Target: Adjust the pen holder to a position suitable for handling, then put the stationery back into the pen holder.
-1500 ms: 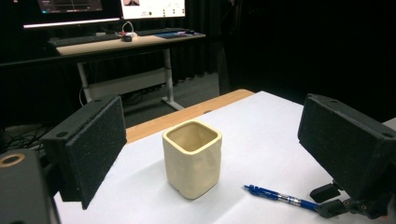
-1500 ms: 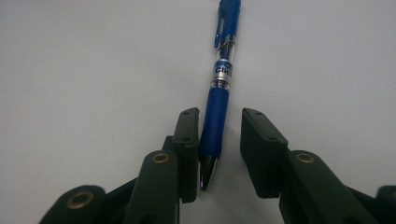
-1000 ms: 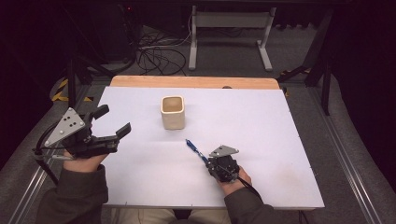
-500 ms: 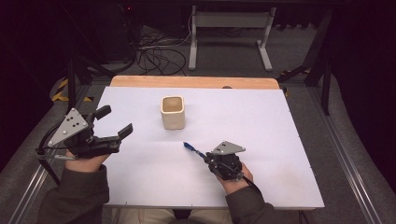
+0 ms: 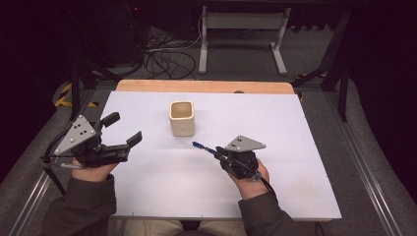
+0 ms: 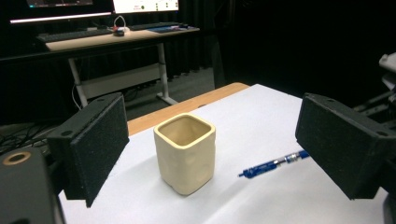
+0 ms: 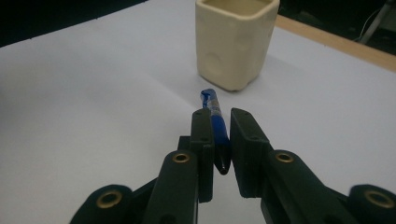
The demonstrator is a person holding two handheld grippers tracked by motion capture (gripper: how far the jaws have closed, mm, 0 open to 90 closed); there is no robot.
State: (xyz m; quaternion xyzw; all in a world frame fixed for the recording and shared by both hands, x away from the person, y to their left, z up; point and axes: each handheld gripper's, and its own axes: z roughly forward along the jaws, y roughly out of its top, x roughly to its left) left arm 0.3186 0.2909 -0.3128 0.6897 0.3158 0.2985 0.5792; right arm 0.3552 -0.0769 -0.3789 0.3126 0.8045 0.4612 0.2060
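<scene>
High view shows a person at a white-covered desk [image 5: 305, 147] with a claw in each hand. The right claw [image 5: 218, 152] has its jaws nearly shut on a blue pen [image 5: 202, 146], gripping it at the rear part of the barrel so the free end sticks out toward a cream square cup [image 5: 182, 118]. The pen looks tilted up off the desk, though I cannot tell whether its far end touches the surface. In the right gripper view the pen [image 7: 214, 112] runs straight out between the jaws, its far end just short of the cup's [image 7: 237, 39] base; holding it by one end would leave the other free to be dropped into the cup, which is my guess at the aim.

The left claw [image 5: 123, 130] sits at the left edge of the desk, jaws wide apart and holding nothing, well apart from the cup. Its own view frames the cup [image 6: 185, 151] between the spread jaws, likely ready to steady it.
</scene>
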